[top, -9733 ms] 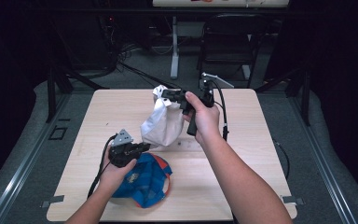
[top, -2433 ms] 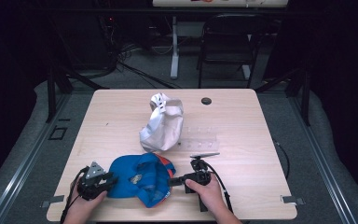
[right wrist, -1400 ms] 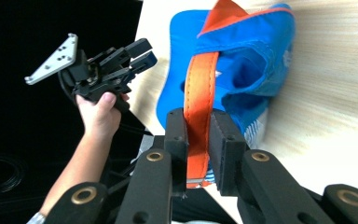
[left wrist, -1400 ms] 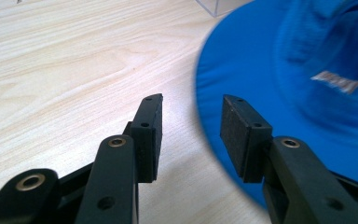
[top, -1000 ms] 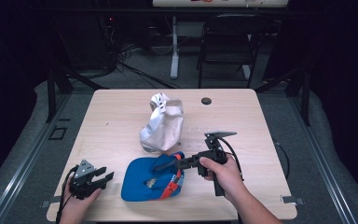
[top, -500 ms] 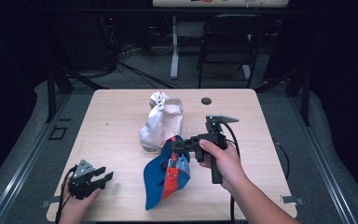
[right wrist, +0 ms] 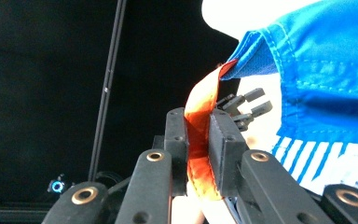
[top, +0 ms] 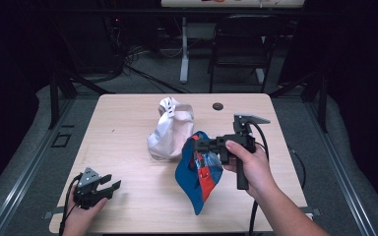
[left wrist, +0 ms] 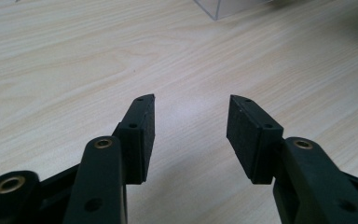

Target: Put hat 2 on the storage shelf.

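R gripper (top: 195, 145) clamped on blue cap (top: 197, 172), now lifted off table (was flat); L gripper (top: 109, 184) wide open, empty, released.

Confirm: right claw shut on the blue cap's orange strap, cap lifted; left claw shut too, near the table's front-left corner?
Not quite. The left claw is open, jaws apart over bare table, as the left gripper view shows. The rest holds: the right claw is shut on the blue cap.
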{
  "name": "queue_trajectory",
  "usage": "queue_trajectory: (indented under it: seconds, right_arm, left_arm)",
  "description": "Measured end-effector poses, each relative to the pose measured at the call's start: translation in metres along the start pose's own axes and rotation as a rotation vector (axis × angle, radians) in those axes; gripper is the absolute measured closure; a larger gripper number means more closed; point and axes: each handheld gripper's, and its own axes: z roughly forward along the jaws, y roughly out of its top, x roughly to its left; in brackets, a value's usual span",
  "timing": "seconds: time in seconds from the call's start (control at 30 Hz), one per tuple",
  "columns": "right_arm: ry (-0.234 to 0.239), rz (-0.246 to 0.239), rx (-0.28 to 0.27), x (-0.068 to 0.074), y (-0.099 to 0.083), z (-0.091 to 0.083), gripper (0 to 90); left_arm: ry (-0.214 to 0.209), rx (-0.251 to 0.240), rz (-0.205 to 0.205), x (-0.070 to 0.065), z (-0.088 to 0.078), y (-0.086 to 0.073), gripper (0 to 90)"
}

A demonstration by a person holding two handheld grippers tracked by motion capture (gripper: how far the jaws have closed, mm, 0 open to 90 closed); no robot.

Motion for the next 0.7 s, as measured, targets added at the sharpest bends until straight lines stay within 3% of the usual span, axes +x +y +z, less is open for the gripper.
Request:
queue_trajectory:
  seconds: [0.3, 0.7]
  right_arm:
    - [0.016, -0.001, -0.059, 0.009, 0.007, -0.024, 79.0]
    - [-0.010, -0.017, -0.131, 0.019, 0.026, -0.046, 79.0]
  left_arm:
    - [-0.001, -0.032, 0.013, -0.001, 0.002, 0.003, 52.0]
    - [-0.007, -0.010, 0.004, -0.003, 0.007, 0.005, 52.4]
